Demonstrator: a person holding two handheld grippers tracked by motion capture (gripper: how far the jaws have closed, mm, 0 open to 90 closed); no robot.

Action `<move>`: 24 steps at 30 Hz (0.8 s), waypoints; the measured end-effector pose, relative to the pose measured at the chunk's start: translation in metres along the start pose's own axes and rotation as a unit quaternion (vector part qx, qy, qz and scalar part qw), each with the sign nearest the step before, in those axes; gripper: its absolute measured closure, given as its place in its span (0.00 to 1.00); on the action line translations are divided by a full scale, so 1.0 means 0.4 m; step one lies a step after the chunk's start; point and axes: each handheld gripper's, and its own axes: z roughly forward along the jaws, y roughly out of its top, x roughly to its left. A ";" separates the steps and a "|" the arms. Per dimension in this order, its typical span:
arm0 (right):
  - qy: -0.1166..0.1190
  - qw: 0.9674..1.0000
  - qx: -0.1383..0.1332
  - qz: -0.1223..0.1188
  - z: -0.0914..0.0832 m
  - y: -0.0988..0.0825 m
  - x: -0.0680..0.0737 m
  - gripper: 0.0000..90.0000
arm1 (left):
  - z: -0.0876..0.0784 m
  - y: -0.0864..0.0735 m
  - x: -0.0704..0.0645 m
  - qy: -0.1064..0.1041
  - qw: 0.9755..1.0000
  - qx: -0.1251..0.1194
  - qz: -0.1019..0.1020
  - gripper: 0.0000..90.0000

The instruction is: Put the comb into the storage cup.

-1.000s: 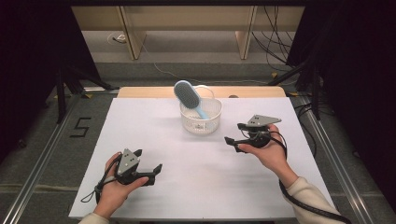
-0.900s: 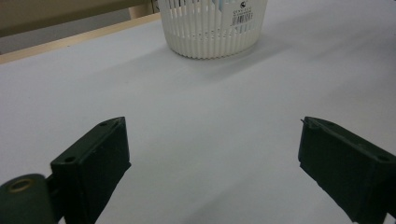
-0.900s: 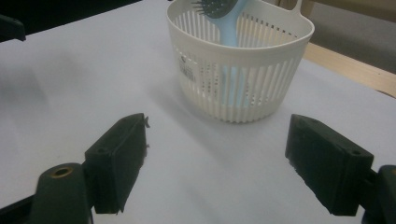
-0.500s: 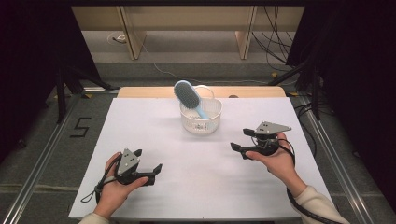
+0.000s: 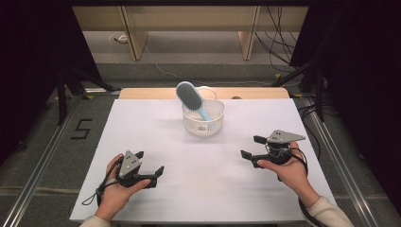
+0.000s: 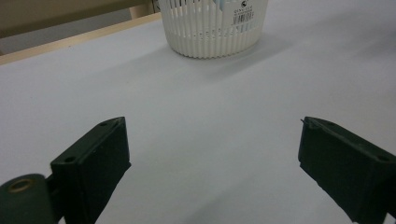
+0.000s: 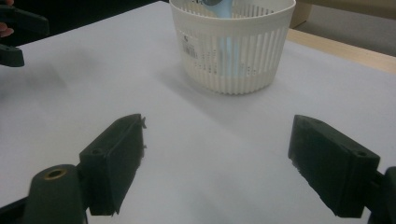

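The right gripper (image 5: 253, 147) sits in the person's right hand (image 5: 289, 171) low over the white table (image 5: 142, 127), at about four o'clock on the tabletop, its jaws spread wide with nothing between them, pointing toward ten o'clock. In the right gripper view the two black jaws stand well apart over bare table, and the white slatted basket (image 7: 233, 46) rises straight ahead between them, well clear of the tips. The left gripper (image 5: 151, 165) rests in the left hand (image 5: 113, 191) at about seven o'clock, jaws likewise released and empty, aimed toward two o'clock; in the left gripper view the same basket (image 6: 212, 25) stands ahead at the top, a barcode label on its wall. From the high view the basket (image 5: 203, 124) stands just past the table's middle, toward twelve o'clock, roughly midway between the two grippers and well apart from both. A blue hairbrush (image 5: 188, 94) stands in it handle down, tilted so its oval head leans out over the rim toward eleven o'clock. Beyond the white sheet a strip of bare wood (image 5: 142, 93) shows at the table's far edge, and cables (image 5: 279, 47) trail across the floor behind it.
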 end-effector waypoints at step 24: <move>-0.010 1.000 -0.010 0.011 -0.062 -0.066 -0.005 0.22 | 0.000 -0.001 0.002 0.001 1.000 0.001 0.000 0.09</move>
